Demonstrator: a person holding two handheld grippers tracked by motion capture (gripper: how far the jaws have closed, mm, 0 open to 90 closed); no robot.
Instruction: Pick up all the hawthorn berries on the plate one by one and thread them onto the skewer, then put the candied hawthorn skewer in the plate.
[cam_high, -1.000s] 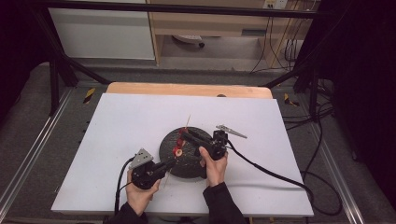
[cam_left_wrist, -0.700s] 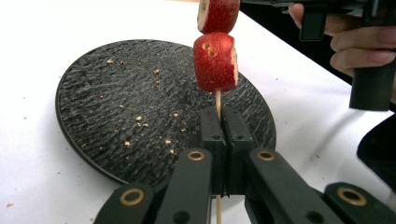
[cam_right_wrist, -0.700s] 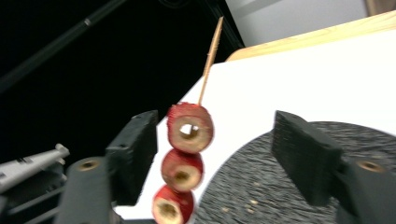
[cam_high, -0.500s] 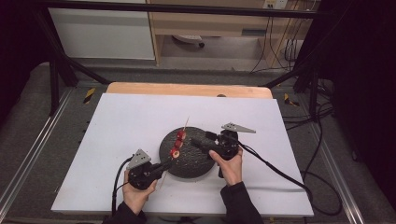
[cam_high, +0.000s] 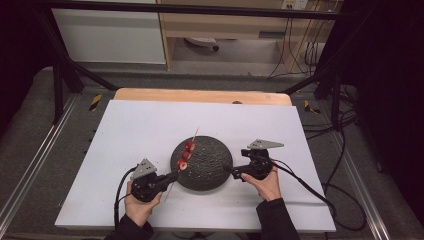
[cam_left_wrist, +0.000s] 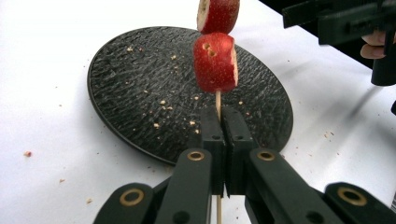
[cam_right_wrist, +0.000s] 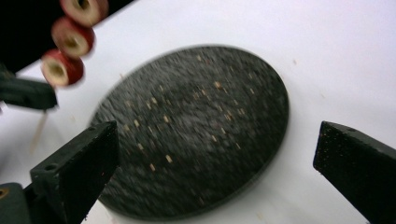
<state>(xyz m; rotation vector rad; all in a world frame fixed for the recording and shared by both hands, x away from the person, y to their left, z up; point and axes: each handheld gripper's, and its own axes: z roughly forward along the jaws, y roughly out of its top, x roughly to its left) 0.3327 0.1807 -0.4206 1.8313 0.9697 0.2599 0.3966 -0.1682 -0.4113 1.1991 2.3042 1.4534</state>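
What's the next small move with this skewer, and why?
Probably lower the skewer onto the black plate. The left gripper is shut on the stick, three red fruit slices are threaded, and the right gripper, jaws just opened, is empty beside the plate.

Wooden skewer (cam_high: 191, 142): thin, pale, tilted, lower part clamped between jaws of left gripper (cam_high: 172, 176), tip pointing away over plate. Three red fruit slices (cam_high: 186, 155) threaded along it in row, cut faces pale with small holes, skins glossy red. Round black plate (cam_high: 210, 167): textured surface, scattered pale crumbs, lying flat on white table sheet beneath slices.
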